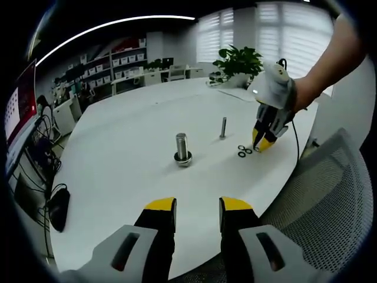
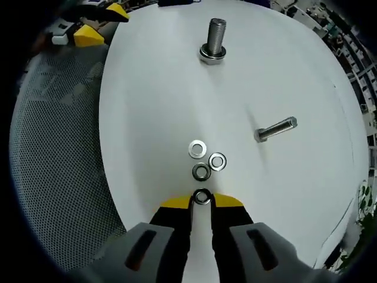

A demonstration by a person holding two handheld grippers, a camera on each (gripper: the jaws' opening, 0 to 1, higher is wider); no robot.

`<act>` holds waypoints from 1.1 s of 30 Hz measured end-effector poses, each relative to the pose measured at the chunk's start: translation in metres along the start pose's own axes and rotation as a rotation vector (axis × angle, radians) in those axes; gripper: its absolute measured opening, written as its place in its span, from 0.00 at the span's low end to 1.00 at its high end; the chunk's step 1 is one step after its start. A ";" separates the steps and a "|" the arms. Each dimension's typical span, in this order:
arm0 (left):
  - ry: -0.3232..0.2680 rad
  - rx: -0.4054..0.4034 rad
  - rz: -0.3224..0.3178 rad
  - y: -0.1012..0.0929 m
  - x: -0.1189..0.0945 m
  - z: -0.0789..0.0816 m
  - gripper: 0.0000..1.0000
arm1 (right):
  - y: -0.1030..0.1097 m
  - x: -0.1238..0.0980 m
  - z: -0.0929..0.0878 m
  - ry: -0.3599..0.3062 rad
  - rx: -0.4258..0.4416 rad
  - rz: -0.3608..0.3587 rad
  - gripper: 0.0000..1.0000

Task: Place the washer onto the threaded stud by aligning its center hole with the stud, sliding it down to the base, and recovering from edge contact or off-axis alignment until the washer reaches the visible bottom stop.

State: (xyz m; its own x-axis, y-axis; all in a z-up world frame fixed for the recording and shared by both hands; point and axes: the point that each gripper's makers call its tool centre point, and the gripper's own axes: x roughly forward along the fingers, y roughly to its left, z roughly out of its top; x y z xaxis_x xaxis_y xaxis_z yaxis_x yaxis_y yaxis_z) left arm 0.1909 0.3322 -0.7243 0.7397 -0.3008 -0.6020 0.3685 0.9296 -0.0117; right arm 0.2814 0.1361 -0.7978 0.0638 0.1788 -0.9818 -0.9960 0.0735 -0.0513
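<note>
Steel: four washers (image 2: 203, 167), one in the right claw (image 2: 202, 198); two studs (image 2: 215, 40); left claw (image 1: 197, 205) released.

Upper frame: blinded windows (image 1: 283, 29), potted plant (image 1: 238, 62), shelving (image 1: 115, 65) at left, curved ceiling light strip (image 1: 112, 25).

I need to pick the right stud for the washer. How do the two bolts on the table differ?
The thick bolt is much wider than the thin bolt. The thick bolt already has a washer around its base; the thin bolt's base is bare. The thin bolt stands nearer the loose washers and the right tongs; the thick bolt stands farther off. Both are silvery metal, upright on the white table, head down.
</note>
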 end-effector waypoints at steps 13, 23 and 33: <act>0.001 0.002 0.000 -0.001 0.000 0.000 0.27 | -0.008 -0.006 0.000 -0.061 0.120 0.026 0.13; 0.004 0.003 0.000 0.000 0.001 0.000 0.27 | -0.032 -0.029 0.013 -0.139 0.150 0.006 0.13; 0.006 0.002 0.002 0.001 0.001 0.000 0.27 | -0.052 -0.041 0.037 -0.193 0.153 -0.015 0.13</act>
State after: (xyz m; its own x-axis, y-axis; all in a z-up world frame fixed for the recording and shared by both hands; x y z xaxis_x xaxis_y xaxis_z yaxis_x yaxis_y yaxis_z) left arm 0.1923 0.3329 -0.7252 0.7370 -0.2973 -0.6071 0.3676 0.9299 -0.0091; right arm 0.3334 0.1611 -0.7476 0.1043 0.3598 -0.9272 -0.9746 0.2228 -0.0232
